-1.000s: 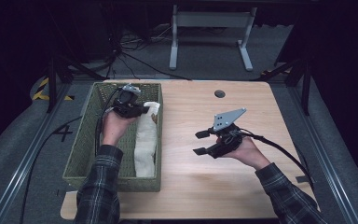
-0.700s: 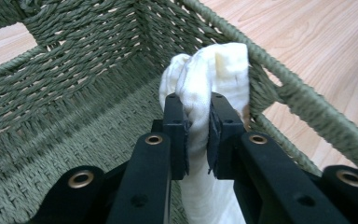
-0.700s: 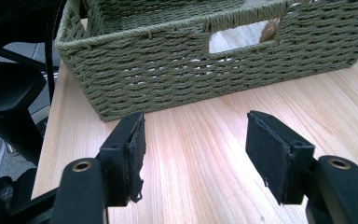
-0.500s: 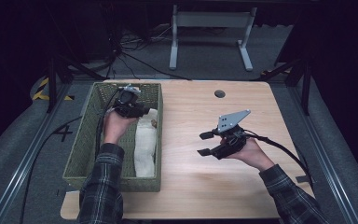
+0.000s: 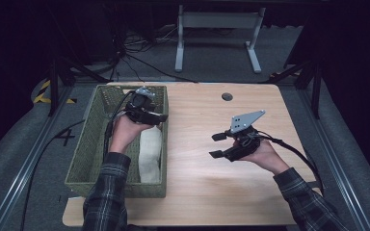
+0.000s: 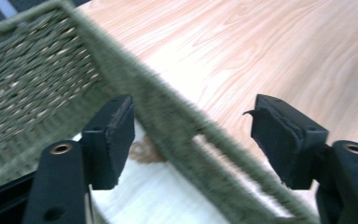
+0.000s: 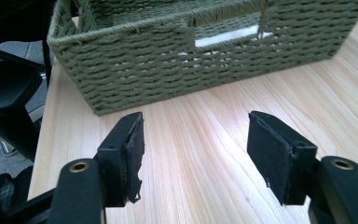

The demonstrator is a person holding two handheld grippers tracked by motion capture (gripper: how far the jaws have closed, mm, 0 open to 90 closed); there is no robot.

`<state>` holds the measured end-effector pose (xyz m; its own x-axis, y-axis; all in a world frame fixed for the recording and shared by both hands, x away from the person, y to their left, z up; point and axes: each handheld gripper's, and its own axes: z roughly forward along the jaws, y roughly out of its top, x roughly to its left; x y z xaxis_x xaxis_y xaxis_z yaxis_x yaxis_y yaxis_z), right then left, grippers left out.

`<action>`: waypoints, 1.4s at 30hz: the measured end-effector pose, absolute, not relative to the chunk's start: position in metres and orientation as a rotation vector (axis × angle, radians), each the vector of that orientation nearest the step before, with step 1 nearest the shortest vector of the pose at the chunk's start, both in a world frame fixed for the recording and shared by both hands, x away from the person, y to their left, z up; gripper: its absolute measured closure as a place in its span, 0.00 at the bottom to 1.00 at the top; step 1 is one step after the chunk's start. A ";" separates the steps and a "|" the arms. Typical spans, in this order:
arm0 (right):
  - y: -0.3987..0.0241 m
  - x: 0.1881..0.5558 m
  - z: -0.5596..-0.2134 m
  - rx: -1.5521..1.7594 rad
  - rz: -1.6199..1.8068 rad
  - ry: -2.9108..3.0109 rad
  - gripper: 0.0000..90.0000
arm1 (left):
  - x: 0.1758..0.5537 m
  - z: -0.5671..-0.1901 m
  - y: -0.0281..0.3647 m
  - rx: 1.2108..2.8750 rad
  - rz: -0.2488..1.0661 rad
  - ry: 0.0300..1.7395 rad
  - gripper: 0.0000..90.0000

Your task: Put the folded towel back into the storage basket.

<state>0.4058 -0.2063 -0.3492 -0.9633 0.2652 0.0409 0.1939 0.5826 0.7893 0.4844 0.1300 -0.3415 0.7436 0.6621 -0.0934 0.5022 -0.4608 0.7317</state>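
Note:
A green woven basket (image 5: 89, 149) stands on the left of the wooden table (image 5: 250, 192). A white cloth (image 5: 149, 151) lies inside it along the right wall. My left gripper (image 5: 160, 118) hovers over the basket's right rim, and its jaws have just been opening. In the left gripper view the rim (image 6: 168, 121) runs slantwise beneath the open left gripper (image 6: 193, 109), the white cloth (image 6: 168, 196) lies below, and the pads press on nothing. My right gripper (image 5: 214, 145) is open over bare wood to the right of the basket. In the right gripper view, the right gripper (image 7: 196, 121) faces the basket's side (image 7: 168, 65).
A round hole (image 5: 227, 96) sits near the table's far edge. A metal stand (image 5: 217, 36) and cables lie on the floor behind. The right gripper's cable (image 5: 298, 154) trails toward the right edge of the table.
The left gripper's jaws have opened and the hand has risen slightly toward the basket's right rim. The white cloth has dropped away from it into the basket. The right gripper has stayed put.

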 end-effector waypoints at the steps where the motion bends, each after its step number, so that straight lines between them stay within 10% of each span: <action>1: -0.208 0.406 -0.350 0.399 1.340 2.722 0.41 | 0.482 -0.340 0.126 2.155 0.269 0.863 0.31; 42: -0.334 0.382 -0.401 0.691 1.259 2.608 0.36 | 0.392 -0.371 -0.021 2.220 0.183 0.666 0.24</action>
<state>0.3819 -0.3343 -0.4006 -0.8795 0.4730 0.0517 0.3346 0.5376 0.7740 0.3918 -0.0214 -0.3711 0.8512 0.5185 -0.0821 0.4038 -0.5467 0.7336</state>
